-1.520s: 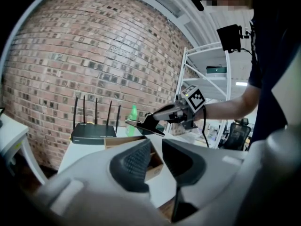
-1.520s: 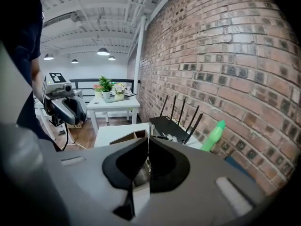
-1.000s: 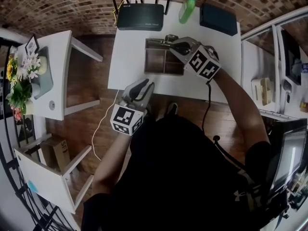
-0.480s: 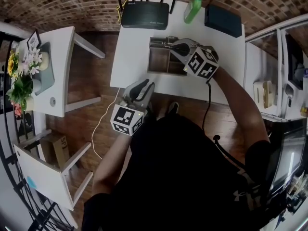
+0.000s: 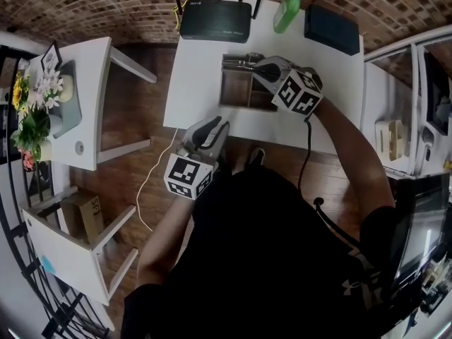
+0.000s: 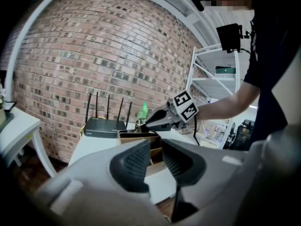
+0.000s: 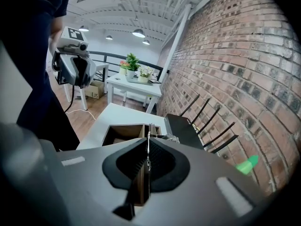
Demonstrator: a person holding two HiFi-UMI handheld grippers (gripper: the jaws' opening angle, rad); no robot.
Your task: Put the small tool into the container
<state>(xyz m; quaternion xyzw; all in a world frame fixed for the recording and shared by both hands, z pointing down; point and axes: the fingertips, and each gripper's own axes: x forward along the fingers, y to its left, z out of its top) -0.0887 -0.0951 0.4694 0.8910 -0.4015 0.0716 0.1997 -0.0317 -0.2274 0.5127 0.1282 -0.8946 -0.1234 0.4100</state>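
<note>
A wooden container (image 5: 227, 94) with compartments stands on the white table (image 5: 194, 62). Over its far edge my right gripper (image 5: 248, 60) is shut on the small tool (image 7: 149, 142), a thin metal strip that sticks out beyond the pads, above a divider of the container (image 7: 123, 132). My left gripper (image 5: 216, 126) hangs at the table's near edge, short of the container. Its jaws are open in the left gripper view, where the left gripper (image 6: 156, 159) holds nothing. That view also shows the right gripper (image 6: 145, 124) above the container (image 6: 136, 136).
A black router (image 5: 215, 20) with antennas, a green bottle (image 5: 287, 10) and a dark box (image 5: 332, 29) line the table's far edge against the brick wall. A white side table with flowers (image 5: 32, 115) stands to the left, white shelving (image 5: 395, 126) to the right.
The right gripper has sunk slightly toward the container with the tool in it. The left gripper has kept its place.
</note>
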